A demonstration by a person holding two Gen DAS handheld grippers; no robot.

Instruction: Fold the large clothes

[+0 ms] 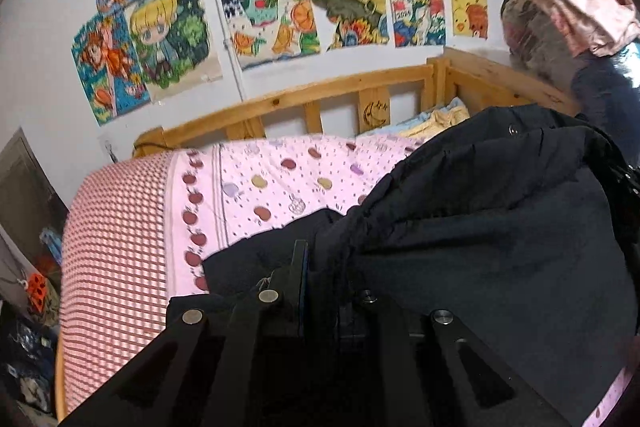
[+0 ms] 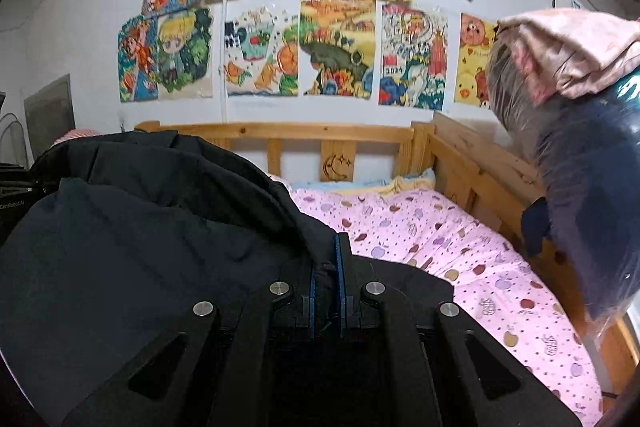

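- My right gripper (image 2: pixel 325 259) has its 2 blue-edged fingers (image 2: pixel 341 267) pressed on a fold of the dark jacket (image 2: pixel 140 247); the cloth sits between them.
- My left gripper (image 1: pixel 320 267) also pinches the dark jacket (image 1: pixel 480 227); only 1 finger (image 1: pixel 299 267) shows clearly, the other is hidden under the fabric.
- The jacket hangs lifted between both grippers, and its lower part touches the pink bedsheet (image 2: pixel 460 267).
- The sheet with apple prints covers a bed with a wooden frame (image 2: pixel 312 131).
- Near the frame lies a yellow and blue pillow (image 2: pixel 404 183).
- On the wall behind hang many colourful drawings (image 2: pixel 336 43).
- At the right stands a plastic-wrapped bundle (image 2: pixel 580 187) with a pink cloth (image 2: pixel 572 47) on top.
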